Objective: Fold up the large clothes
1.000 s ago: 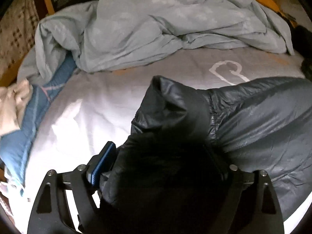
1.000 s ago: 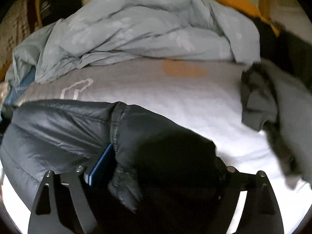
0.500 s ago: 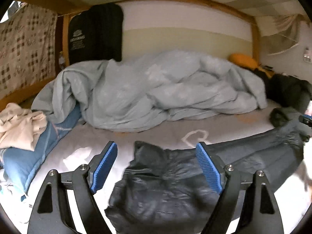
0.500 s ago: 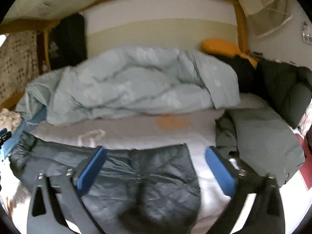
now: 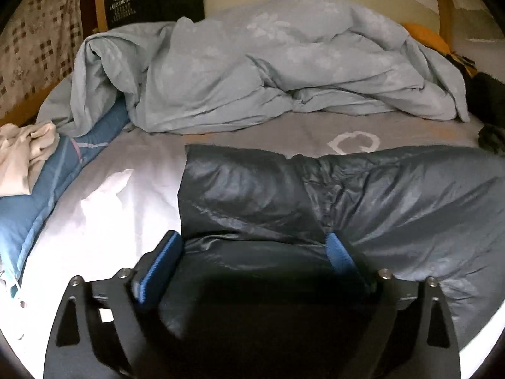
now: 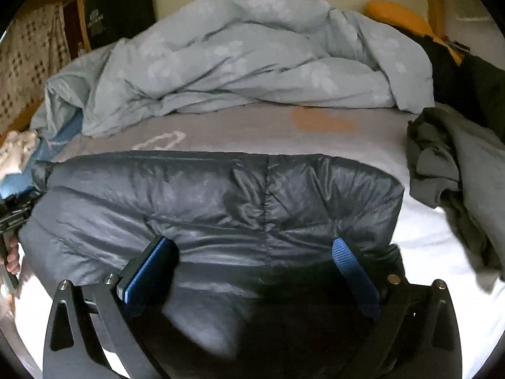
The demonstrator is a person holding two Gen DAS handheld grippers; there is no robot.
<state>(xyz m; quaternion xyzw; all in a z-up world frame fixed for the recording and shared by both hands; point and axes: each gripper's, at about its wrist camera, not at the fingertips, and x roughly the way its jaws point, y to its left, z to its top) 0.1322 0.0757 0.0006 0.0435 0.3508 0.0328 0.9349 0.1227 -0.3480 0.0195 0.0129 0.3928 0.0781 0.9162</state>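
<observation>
1. Left gripper [image 5: 252, 252]: jaws just widened, spread astride the dark puffer jacket [image 5: 394, 202], nothing pinched.
2. Right gripper [image 6: 252, 252]: likewise spread; jacket laid across the bed sheet [image 6: 252, 132].
3. Judged: re-gripping stage; near edge to be pinched next.

The left gripper [image 5: 254, 260] is matte black, its two flat arms cut with tall tapered slots and fixed with small silver screw heads near the top. Each of its fingers [image 5: 161, 262] carries a ribbed blue pad. The right gripper [image 6: 254, 262] is built alike: black slotted arms, silver screws, blue ridged pads. At the left edge of the right wrist view, a hand [image 6: 11, 260] wraps a black handle.
</observation>
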